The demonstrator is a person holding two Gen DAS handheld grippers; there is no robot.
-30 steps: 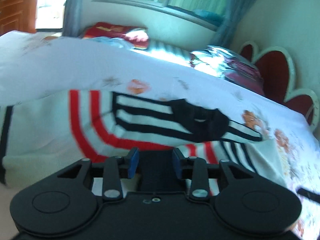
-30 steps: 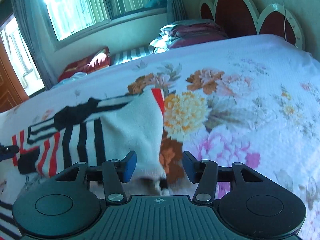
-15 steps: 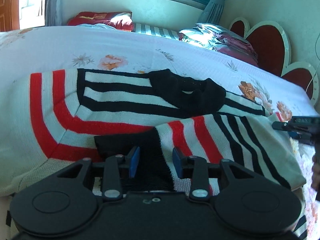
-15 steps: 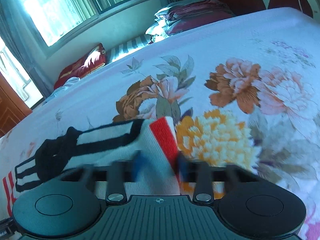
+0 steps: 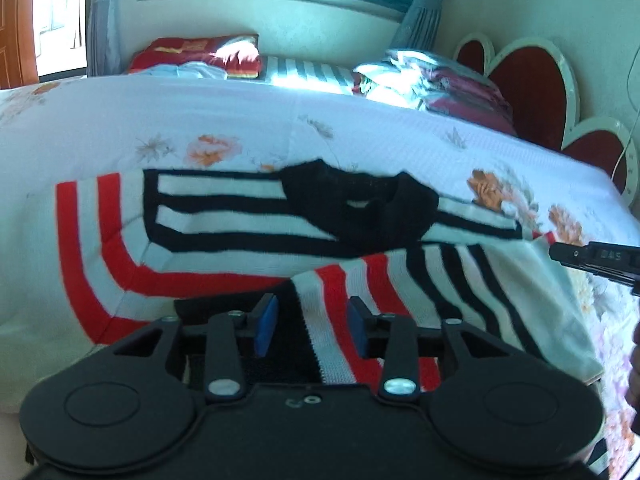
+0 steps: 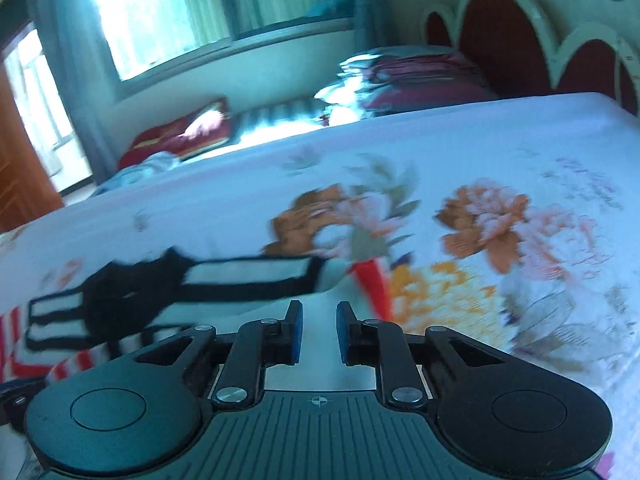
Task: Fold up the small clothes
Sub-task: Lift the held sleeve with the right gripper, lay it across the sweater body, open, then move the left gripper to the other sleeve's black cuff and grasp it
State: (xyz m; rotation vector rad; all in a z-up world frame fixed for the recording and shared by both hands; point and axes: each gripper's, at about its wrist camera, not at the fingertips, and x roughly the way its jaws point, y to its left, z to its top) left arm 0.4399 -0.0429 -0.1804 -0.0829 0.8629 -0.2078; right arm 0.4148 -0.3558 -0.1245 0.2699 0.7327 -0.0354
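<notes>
A knitted sweater (image 5: 224,236) with red, black and white stripes and a black collar lies spread on the bed. One sleeve (image 5: 400,292) is folded across its body. In the left wrist view that sleeve's black cuff and striped end lie between the blue pads (image 5: 266,322) of my left gripper (image 5: 312,322), whose jaws are opening and stand apart from the cloth. My right gripper (image 6: 318,326) is shut on the sweater's white edge (image 6: 320,312) near its red-striped corner. The right gripper's tip (image 5: 556,254) also shows at the sweater's right end in the left wrist view.
The bed carries a white floral sheet (image 6: 500,232). Folded bedding (image 5: 432,80) and a red cushion (image 5: 200,54) lie at the far side under the window. A red scalloped headboard (image 5: 528,92) stands at the right.
The left gripper brought the sleeve over onto the sweater's body and its jaws have widened a little. The right gripper's jaws closed on the sweater's white edge and it moved along the bed.
</notes>
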